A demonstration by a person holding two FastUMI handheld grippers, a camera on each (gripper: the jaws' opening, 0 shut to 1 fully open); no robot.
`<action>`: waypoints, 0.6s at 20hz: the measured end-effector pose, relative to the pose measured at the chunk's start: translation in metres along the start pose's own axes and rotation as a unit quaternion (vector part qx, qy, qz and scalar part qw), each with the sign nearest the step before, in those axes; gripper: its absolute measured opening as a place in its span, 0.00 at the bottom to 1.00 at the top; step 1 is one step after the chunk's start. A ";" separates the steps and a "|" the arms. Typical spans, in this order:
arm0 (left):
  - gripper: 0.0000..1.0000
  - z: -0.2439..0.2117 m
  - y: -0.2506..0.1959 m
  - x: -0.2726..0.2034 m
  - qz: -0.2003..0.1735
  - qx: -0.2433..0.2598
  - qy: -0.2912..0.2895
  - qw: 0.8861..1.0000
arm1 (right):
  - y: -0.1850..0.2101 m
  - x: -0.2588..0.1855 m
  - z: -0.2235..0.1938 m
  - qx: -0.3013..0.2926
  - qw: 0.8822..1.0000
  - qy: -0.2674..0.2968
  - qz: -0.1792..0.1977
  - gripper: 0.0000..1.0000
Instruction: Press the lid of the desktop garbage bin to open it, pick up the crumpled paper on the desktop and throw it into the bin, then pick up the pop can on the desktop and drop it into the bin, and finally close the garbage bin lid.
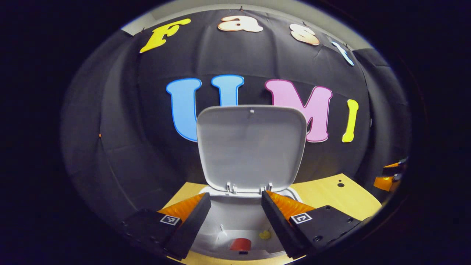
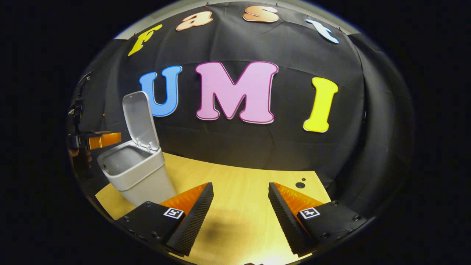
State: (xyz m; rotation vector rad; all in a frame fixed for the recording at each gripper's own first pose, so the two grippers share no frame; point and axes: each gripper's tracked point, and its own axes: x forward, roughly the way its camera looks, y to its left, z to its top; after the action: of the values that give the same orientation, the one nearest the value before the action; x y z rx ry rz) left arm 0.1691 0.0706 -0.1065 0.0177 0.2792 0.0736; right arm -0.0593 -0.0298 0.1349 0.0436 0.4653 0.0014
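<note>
Both grippers, left gripper [image 1: 235,217] over the open bin [image 1: 239,221] and right gripper [image 2: 239,217] above the surface [image 2: 239,176], have jaws spread, empty; a careless push on the upright lid [image 1: 252,147] could tip the bin.

bin [image 2: 138,173]: we are seeing pale grey
lid [image 1: 251,145]: pale grey, plain
can [image 1: 240,244]: red
paper [image 1: 265,234]: yellow
desktop [image 2: 239,191]: we are seeing light wood grain

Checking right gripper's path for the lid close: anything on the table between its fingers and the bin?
Nothing. In the right gripper view, bare wood table runs from the right gripper, open, to the bin, lid up.
</note>
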 end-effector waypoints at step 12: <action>0.92 0.142 -0.002 0.057 -0.062 -0.001 -0.095 0.994 | 0.038 0.009 0.107 -0.022 0.996 -0.072 0.055 0.97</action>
State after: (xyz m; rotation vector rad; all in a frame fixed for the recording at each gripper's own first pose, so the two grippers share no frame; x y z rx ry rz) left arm 0.2633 0.0719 0.0145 0.0050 0.0888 -0.0508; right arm -0.0032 0.0038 0.2283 0.0252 0.3179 0.1165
